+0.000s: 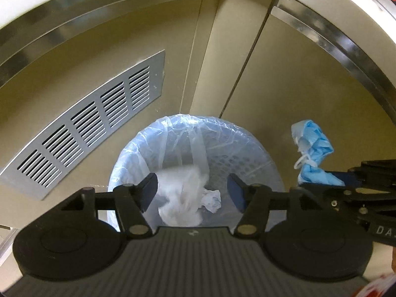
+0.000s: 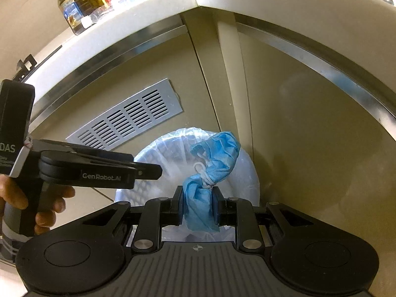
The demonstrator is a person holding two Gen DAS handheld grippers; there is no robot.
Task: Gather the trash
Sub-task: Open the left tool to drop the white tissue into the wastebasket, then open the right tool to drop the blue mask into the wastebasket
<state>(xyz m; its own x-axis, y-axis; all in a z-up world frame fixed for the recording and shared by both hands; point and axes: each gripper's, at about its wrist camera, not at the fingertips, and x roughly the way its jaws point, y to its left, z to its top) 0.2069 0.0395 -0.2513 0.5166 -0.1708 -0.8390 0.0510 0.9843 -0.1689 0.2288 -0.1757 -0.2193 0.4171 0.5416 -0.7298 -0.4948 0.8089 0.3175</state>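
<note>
A white mesh bin lined with a clear plastic bag stands on the floor in the cabinet corner. My left gripper hangs open right above it, with no pad touching anything. Below the jaws, blurred white crumpled trash and a small paper wad lie inside the bin. My right gripper is shut on a crumpled blue face mask with white ear loops, held over the bin. In the left wrist view the mask hangs just right of the bin's rim. The left gripper shows side-on.
Beige cabinet doors meet in a corner behind the bin, with a metal vent grille on the left door. A white countertop edge juts out overhead, carrying an oil bottle. A person's hand holds the left gripper's handle.
</note>
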